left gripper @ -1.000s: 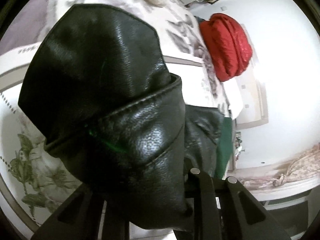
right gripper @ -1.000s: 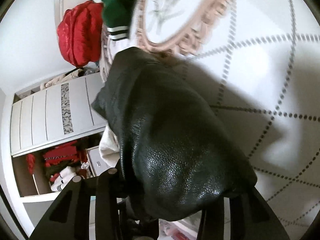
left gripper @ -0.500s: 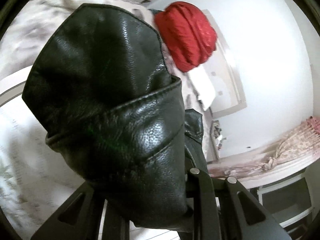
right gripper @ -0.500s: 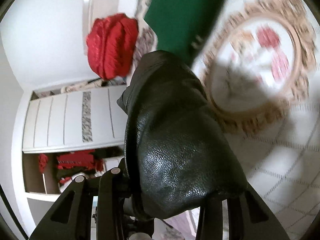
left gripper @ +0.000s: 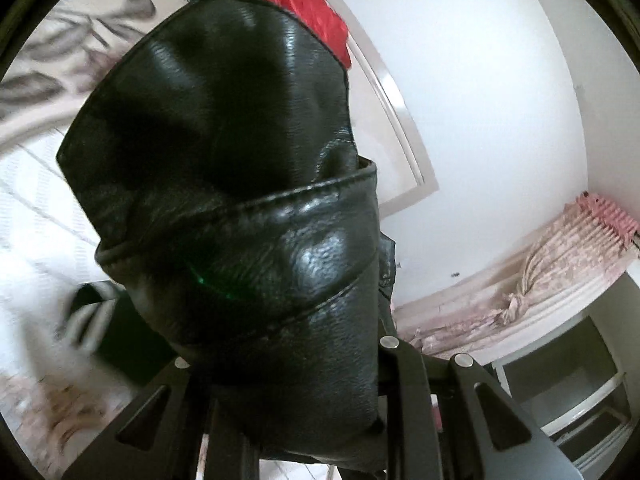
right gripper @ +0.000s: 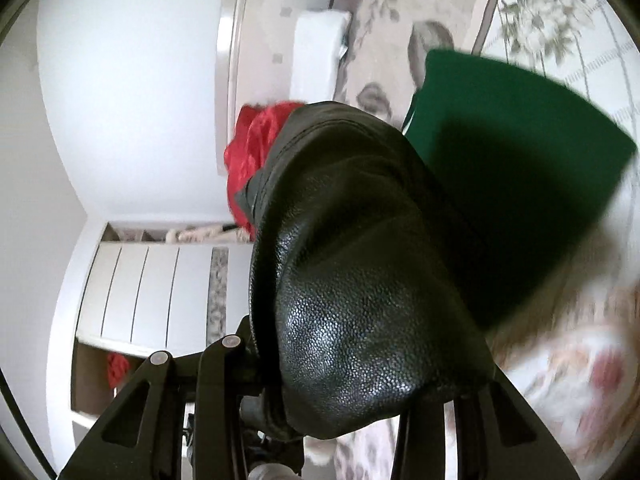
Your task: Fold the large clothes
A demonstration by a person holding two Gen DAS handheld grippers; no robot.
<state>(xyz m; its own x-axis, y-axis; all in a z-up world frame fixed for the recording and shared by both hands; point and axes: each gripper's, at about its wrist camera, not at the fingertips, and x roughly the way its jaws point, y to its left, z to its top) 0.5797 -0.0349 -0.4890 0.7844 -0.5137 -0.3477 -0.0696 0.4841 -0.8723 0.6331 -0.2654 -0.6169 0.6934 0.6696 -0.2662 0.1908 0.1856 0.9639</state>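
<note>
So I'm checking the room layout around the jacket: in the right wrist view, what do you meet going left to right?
White slatted cabinet → red garment → black leather jacket, gripped by the right gripper → green garment.

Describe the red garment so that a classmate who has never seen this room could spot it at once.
Start at the white wall and find the bed with its floral cover beneath it. The red garment lies bunched by the wall, just behind the black leather jacket. It is shiny and crumpled, unlike the flat green garment nearby.
</note>
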